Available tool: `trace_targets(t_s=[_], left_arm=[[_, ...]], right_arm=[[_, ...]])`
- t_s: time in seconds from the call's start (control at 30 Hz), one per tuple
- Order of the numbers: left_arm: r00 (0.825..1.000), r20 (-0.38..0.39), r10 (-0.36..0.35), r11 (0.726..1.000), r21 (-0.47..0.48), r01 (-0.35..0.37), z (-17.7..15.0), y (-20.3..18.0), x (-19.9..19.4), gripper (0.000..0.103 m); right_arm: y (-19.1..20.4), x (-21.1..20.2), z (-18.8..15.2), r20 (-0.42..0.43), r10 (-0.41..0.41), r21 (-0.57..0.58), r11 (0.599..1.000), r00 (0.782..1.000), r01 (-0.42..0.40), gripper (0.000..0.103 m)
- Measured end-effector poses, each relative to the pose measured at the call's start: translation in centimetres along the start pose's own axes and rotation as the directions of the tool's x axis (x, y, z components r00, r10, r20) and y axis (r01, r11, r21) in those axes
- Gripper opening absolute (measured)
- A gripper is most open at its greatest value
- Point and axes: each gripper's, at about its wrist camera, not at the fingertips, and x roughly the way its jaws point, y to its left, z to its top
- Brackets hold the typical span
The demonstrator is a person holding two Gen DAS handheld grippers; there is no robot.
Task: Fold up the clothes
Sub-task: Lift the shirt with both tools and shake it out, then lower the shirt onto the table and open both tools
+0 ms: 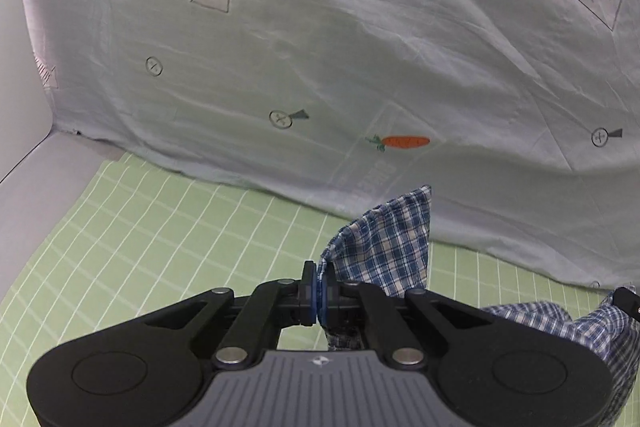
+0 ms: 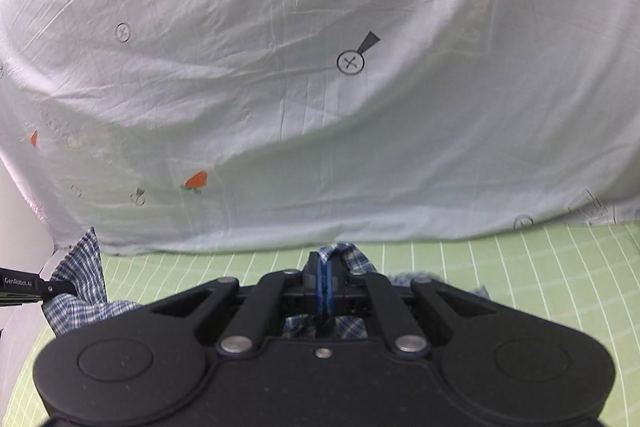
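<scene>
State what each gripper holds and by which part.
Both hold the same plaid garment. The left gripper is shut on a bunched edge of it; the right gripper is shut on another gathered edge. Which part of the garment cannot be told.

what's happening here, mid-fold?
A person is holding a blue plaid garment with both handheld grippers. The left gripper has its jaws shut on one bunched edge, and the right gripper has its jaws shut on another. The cloth hangs between them over the green grid mat, in front of a pale printed sheet. No finished fold is visible yet.
</scene>
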Motion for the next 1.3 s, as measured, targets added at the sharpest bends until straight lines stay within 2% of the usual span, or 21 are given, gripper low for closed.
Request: trace_targets(t_s=[0.07, 0.13, 0.17, 0.2, 0.23, 0.27, 0.3, 0.4, 0.47, 0.6, 0.73, 0.87, 0.93, 0.97, 1.0, 1.03, 1.07, 1.1, 1.13, 1.2, 1.3], left_arm=[[1.0, 0.007, 0.014, 1.0, -0.008, -0.014, 2.5, -1.0, 3.9, 0.013], [1.0, -0.016, 0.005, 0.999, -0.034, -0.006, 3.2, -1.0, 6.5, 0.03], [1.0, -0.015, 0.006, 0.999, -0.048, -0.007, 3.0, -0.7, 7.1, 0.042], [1.0, -0.005, 0.012, 0.998, -0.06, -0.012, 2.6, -0.4, 7.2, 0.054], [1.0, 0.009, 0.017, 0.997, -0.074, -0.016, 1.9, 0.2, 7.0, 0.06], [1.0, 0.016, 0.017, 0.995, -0.094, -0.016, 0.9, 1.2, 6.6, 0.07], [1.0, 0.016, 0.014, 0.993, -0.117, -0.012, -0.2, 2.1, 6.1, 0.072], [0.999, -0.038, -0.009, 0.983, -0.183, 0.002, -3.3, 4.5, 4.9, 0.073], [0.995, -0.09, -0.043, 0.981, -0.195, 0.025, -5.5, 5.1, 4.3, 0.073], [0.971, -0.197, -0.131, 0.983, -0.15, 0.103, -9.5, 3.6, 4.4, 0.074], [0.932, -0.265, -0.249, 0.967, -0.126, 0.222, -11.4, -0.5, 5.3, 0.076], [0.914, -0.293, -0.281, 0.959, -0.104, 0.262, -11.8, -4.0, 7.2, 0.077], [0.912, -0.294, -0.286, 0.958, -0.084, 0.273, -11.8, -5.2, 8.1, 0.077], [0.916, -0.29, -0.278, 0.96, -0.064, 0.271, -11.8, -5.7, 8.4, 0.073], [0.92, -0.287, -0.268, 0.963, -0.04, 0.268, -11.6, -6.2, 8.5, 0.058], [0.924, -0.286, -0.254, 0.966, -0.022, 0.259, -11.5, -6.5, 8.6, 0.052], [0.927, -0.287, -0.24, 0.969, -0.017, 0.245, -11.5, -6.5, 8.6, 0.038], [0.93, -0.288, -0.23, 0.972, -0.018, 0.234, -11.4, -6.4, 8.4, 0.02], [0.932, -0.289, -0.22, 0.975, -0.02, 0.223, -11.4, -6.2, 8.3, 0.016], [0.934, -0.281, -0.22, 0.975, -0.036, 0.219, -11.5, -5.4, 7.3, 0.01], [0.939, -0.275, -0.204, 0.978, -0.027, 0.204, -11.9, -4.2, 4.8, 0.009]], right_arm=[[-1.4, 4.4, 1.5, 0.005, -0.054, -0.019, 0.998, 0.999, 0.055, 0.003], [-2.3, 8.1, 1.8, -0.048, -0.118, -0.048, 0.992, 0.992, 0.116, 0.006], [-2.7, 9.5, 1.9, -0.066, -0.148, -0.059, 0.988, 0.987, 0.145, 0.009], [-3.0, 9.7, 1.6, -0.064, -0.174, -0.062, 0.983, 0.983, 0.17, 0.019], [-3.4, 9.3, 1.2, -0.048, -0.195, -0.064, 0.979, 0.98, 0.192, 0.04], [-3.9, 8.6, 0.8, -0.033, -0.212, -0.063, 0.976, 0.977, 0.21, 0.051], [-4.4, 7.6, 0.3, -0.024, -0.226, -0.059, 0.973, 0.974, 0.224, 0.061], [-6.0, 3.6, -1.8, -0.018, -0.252, -0.038, 0.967, 0.968, 0.251, 0.063], [-7.0, 1.3, -3.2, -0.039, -0.255, -0.004, 0.967, 0.966, 0.255, 0.069], [-7.9, -1.8, -7.0, -0.104, -0.248, 0.056, 0.965, 0.963, 0.255, 0.077], [-7.5, -2.0, -10.4, -0.199, -0.248, 0.11, 0.956, 0.948, 0.273, 0.082], [-7.3, -0.8, -11.8, -0.257, -0.219, 0.191, 0.943, 0.941, 0.271, 0.082], [-7.6, 0.2, -11.9, -0.269, -0.214, 0.215, 0.937, 0.939, 0.276, 0.086], [-7.7, 0.6, -11.8, -0.276, -0.216, 0.221, 0.934, 0.937, 0.28, 0.086], [-7.7, 1.1, -11.8, -0.282, -0.22, 0.218, 0.933, 0.934, 0.285, 0.085], [-7.8, 1.5, -11.7, -0.288, -0.223, 0.214, 0.933, 0.931, 0.29, 0.077], [-7.8, 1.8, -11.6, -0.293, -0.225, 0.207, 0.934, 0.929, 0.292, 0.069], [-7.7, 1.9, -11.4, -0.293, -0.222, 0.193, 0.939, 0.93, 0.285, 0.052], [-7.7, 1.8, -11.4, -0.291, -0.217, 0.183, 0.943, 0.932, 0.277, 0.035], [-7.5, 0.8, -11.2, -0.284, -0.196, 0.173, 0.952, 0.939, 0.251, 0.022], [-7.0, -1.2, -11.0, -0.271, -0.158, 0.166, 0.964, 0.95, 0.207, 0.017]])
